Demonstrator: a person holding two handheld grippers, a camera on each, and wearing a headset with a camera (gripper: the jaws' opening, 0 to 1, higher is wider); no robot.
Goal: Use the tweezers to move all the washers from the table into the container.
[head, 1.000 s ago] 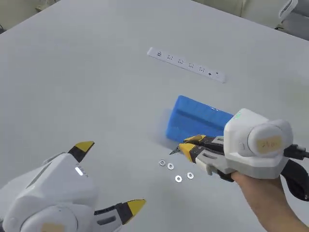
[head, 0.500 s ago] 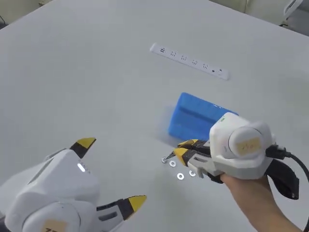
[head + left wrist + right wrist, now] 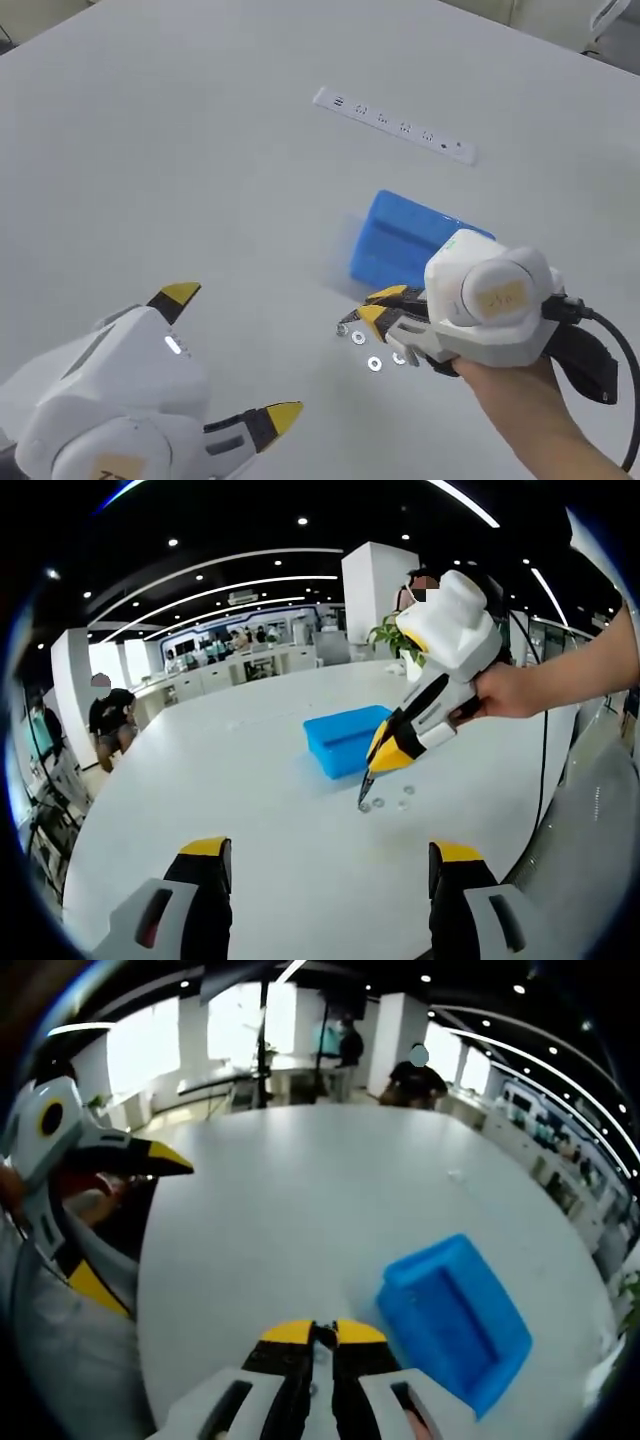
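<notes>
**Entry: tweezers brought down to the washers beside the container**

Change noted: over the last second the right gripper (image 3: 375, 305) has slid away from the container (image 3: 400, 240) and dropped toward the table (image 3: 200, 150). The tip of the tweezers (image 3: 364, 790), which was hanging above the group, now sits at the washer farthest out from the container's near side. Judged meaning: a pick is being set up. No washer has gone into the container, so the task looks close to its start.

Washers (image 3: 374, 364): a small loose cluster, flat on the table just off the container's near side. All of them lie outside it. Whether the tips already pinch one is too small to tell.

Right gripper, pose: held in a hand (image 3: 520, 400) and pitched steeply nose-down, pointing away from the container toward the cluster. Its yellow-tipped jaws are pressed together around the tweezers' shanks. In the right gripper view the container lies ahead and to one side.

Left gripper (image 3: 230, 355): well apart from the container, on the far side of the washers from it. It is low and level, with its jaws spread wide and nothing between them.

Also present: a power strip (image 3: 392, 125), beyond the container's far side.
</notes>
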